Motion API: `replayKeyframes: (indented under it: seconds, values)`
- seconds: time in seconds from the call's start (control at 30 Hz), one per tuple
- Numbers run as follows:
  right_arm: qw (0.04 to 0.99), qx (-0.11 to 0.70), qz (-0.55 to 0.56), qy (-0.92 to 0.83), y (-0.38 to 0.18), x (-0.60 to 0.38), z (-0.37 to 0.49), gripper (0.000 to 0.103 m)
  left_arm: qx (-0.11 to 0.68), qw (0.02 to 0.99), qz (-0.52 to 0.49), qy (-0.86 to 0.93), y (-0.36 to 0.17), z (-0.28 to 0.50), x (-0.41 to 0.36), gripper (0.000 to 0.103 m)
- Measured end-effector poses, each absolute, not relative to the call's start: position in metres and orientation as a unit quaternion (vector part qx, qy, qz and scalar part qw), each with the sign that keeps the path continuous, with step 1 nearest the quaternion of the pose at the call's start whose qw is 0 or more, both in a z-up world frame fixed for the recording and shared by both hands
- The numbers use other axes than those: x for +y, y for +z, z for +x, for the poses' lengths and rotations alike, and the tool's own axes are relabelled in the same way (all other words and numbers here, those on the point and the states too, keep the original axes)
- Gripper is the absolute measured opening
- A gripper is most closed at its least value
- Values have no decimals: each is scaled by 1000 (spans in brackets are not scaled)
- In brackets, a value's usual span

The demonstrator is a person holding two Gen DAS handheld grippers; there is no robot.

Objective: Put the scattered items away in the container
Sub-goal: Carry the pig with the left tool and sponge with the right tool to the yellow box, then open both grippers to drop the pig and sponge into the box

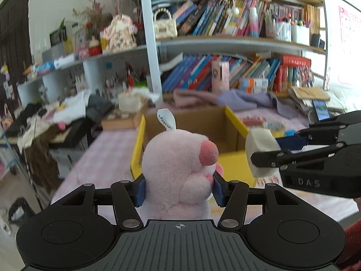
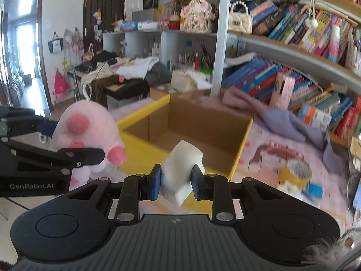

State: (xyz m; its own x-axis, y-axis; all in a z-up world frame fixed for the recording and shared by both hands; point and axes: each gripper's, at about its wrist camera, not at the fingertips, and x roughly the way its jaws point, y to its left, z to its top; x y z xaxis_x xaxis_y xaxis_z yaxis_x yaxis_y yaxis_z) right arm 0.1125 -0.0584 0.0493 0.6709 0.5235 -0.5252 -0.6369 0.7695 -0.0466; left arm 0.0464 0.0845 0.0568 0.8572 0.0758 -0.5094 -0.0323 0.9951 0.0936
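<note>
Two raised: left gripper (image 1: 179, 188) clamping pink plush (image 1: 178, 169); right gripper (image 2: 176, 181) clamping white, perhaps foam, block (image 2: 180, 171).

I see packed bookshelves (image 1: 225, 22), a cream handbag (image 2: 240, 21) on the upper shelf, a pink bottle (image 1: 221, 75) among the lower books, and a clothes-heaped desk (image 2: 117, 72) further left.
</note>
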Motion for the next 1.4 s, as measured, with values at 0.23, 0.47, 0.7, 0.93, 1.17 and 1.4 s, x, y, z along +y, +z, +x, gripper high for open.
replayKeyframes:
  seconds: [0.23,0.47,0.7,0.93,1.17,1.4]
  values:
    - [903,244,-132,328,54,-47,176,26,261,963,65,17,61,114,87,55]
    - [884,265,-179,342,34,-25,245,26,295,951,88,8,45,187,91,56]
    - [845,307,-254,357,-5,-1,300,26,358,923,138,-2,10,244,95,56]
    - [828,316,-302,350,-29,11,325,27,407,897,173,-20,-22,277,97,60]
    - [819,332,-306,353,-33,19,332,27,430,881,197,-36,-27,291,95,65]
    - [811,344,-319,348,-34,24,331,27,457,869,185,-39,-30,295,99,70]
